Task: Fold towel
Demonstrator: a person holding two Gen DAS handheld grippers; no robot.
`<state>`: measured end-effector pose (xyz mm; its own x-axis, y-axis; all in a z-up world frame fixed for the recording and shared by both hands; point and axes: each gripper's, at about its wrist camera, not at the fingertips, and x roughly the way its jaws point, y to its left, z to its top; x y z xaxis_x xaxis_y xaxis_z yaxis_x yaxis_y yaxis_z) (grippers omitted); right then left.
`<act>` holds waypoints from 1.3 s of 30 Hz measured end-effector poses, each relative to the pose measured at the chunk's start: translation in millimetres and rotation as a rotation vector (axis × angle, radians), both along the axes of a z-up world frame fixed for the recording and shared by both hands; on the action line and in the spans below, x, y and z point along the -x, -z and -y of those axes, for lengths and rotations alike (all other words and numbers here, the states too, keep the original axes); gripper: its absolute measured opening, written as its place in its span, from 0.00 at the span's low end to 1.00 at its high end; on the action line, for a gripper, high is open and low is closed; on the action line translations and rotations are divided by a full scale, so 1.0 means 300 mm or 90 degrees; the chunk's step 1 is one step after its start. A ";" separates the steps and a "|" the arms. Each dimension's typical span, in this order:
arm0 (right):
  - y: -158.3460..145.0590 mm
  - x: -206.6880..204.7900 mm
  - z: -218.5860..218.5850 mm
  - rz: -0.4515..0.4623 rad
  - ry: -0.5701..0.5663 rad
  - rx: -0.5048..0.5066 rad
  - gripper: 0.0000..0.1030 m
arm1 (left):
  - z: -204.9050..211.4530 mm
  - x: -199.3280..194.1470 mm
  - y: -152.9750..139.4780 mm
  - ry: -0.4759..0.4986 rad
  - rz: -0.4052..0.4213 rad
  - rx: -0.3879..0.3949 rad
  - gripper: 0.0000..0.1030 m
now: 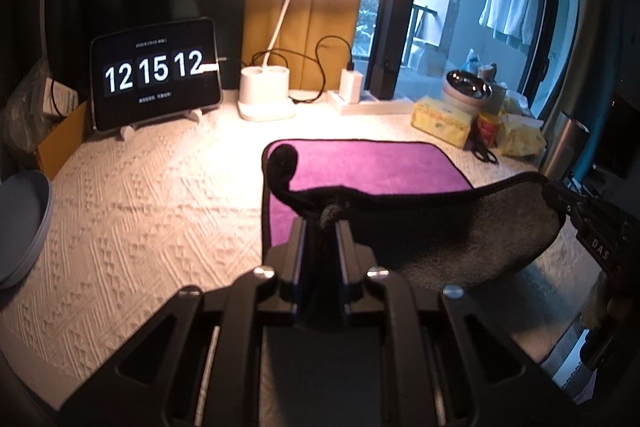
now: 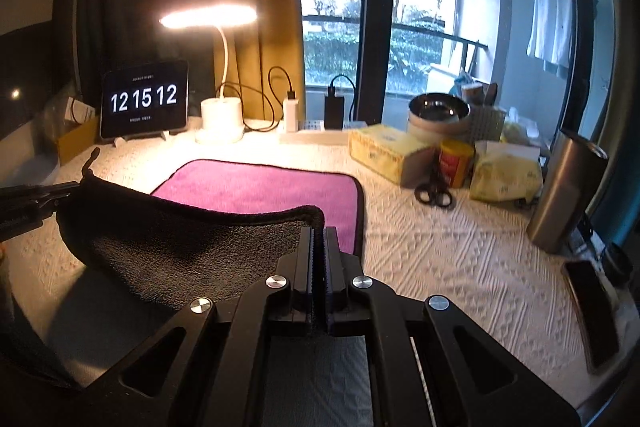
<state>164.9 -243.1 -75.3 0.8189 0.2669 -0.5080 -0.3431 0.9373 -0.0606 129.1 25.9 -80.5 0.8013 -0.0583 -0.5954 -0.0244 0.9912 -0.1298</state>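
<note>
Both grippers, left gripper [image 1: 322, 223] and right gripper [image 2: 318, 233], pinch the towel [image 1: 372, 167].
Its near edge hangs lifted, lamp [image 1: 276, 27] behind.

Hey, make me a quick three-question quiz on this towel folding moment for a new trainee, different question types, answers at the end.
1. True or false: both the left gripper and the right gripper are shut on the towel.
2. Multiple choice: the towel face lying up on the tablecloth is A) magenta, B) white, C) green.
3. Fill in: the scissors lie in front of the yellow ____ box.

Key
1. True. Each pinches a near corner, and the lifted edge sags between them, showing its dark grey underside.
2. A
3. tissue
</note>
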 end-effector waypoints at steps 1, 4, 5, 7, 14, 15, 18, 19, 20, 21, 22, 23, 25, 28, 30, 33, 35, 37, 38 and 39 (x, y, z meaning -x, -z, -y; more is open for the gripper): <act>-0.006 -0.004 -0.001 0.004 0.000 -0.001 0.05 | -0.001 -0.006 -0.003 0.000 0.003 -0.001 0.14; -0.020 -0.021 -0.005 0.017 0.000 -0.006 0.05 | -0.001 -0.026 -0.014 0.001 0.010 -0.002 0.14; -0.025 -0.027 -0.004 0.020 0.000 -0.008 0.05 | 0.001 -0.032 -0.019 0.001 0.013 -0.004 0.14; -0.036 -0.039 -0.009 0.028 0.001 -0.011 0.05 | 0.004 -0.045 -0.030 0.002 0.022 -0.007 0.14; -0.071 -0.098 -0.023 0.053 0.000 -0.018 0.05 | 0.001 -0.104 -0.064 0.003 0.042 -0.016 0.14; -0.075 -0.107 -0.025 0.055 -0.001 -0.018 0.05 | 0.001 -0.108 -0.069 0.004 0.045 -0.018 0.14; -0.088 -0.129 -0.032 0.065 -0.005 -0.017 0.05 | -0.004 -0.130 -0.083 0.003 0.056 -0.030 0.14; -0.091 -0.139 -0.032 0.069 -0.005 -0.017 0.05 | -0.007 -0.135 -0.086 0.002 0.058 -0.030 0.14; -0.094 -0.147 -0.031 0.070 -0.005 -0.018 0.05 | -0.012 -0.143 -0.088 0.001 0.060 -0.031 0.14; -0.097 -0.155 -0.030 0.072 -0.005 -0.020 0.05 | -0.016 -0.151 -0.091 0.001 0.061 -0.032 0.14; -0.101 -0.164 -0.030 0.074 -0.004 -0.022 0.05 | -0.020 -0.160 -0.093 0.002 0.064 -0.033 0.14; -0.103 -0.173 -0.031 0.076 -0.004 -0.024 0.05 | -0.020 -0.168 -0.096 0.003 0.067 -0.036 0.14; -0.106 -0.192 -0.033 0.079 -0.006 -0.026 0.05 | -0.021 -0.185 -0.100 0.007 0.072 -0.042 0.14; -0.107 -0.220 -0.035 0.081 -0.009 -0.030 0.05 | -0.024 -0.213 -0.103 0.011 0.076 -0.041 0.14; -0.106 -0.239 -0.038 0.081 -0.010 -0.032 0.05 | -0.028 -0.233 -0.106 0.013 0.076 -0.029 0.14; -0.102 -0.267 -0.039 0.080 -0.013 -0.037 0.05 | -0.029 -0.262 -0.107 0.010 0.080 -0.023 0.14; -0.101 -0.289 -0.044 0.079 -0.013 -0.038 0.05 | -0.033 -0.285 -0.106 0.008 0.080 -0.018 0.14; -0.096 -0.308 -0.047 0.078 -0.015 -0.038 0.05 | -0.039 -0.304 -0.102 0.010 0.076 -0.007 0.14; -0.094 -0.319 -0.049 0.077 -0.016 -0.038 0.05 | -0.040 -0.313 -0.100 0.010 0.075 -0.006 0.14; -0.092 -0.325 -0.052 0.077 -0.017 -0.037 0.05 | -0.041 -0.321 -0.098 0.010 0.074 -0.008 0.14</act>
<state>262.2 -227.5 -47.8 0.8655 0.3157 -0.3888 -0.3613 0.9312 -0.0483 225.3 38.1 -51.0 0.8644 -0.0638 -0.4987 0.0052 0.9930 -0.1181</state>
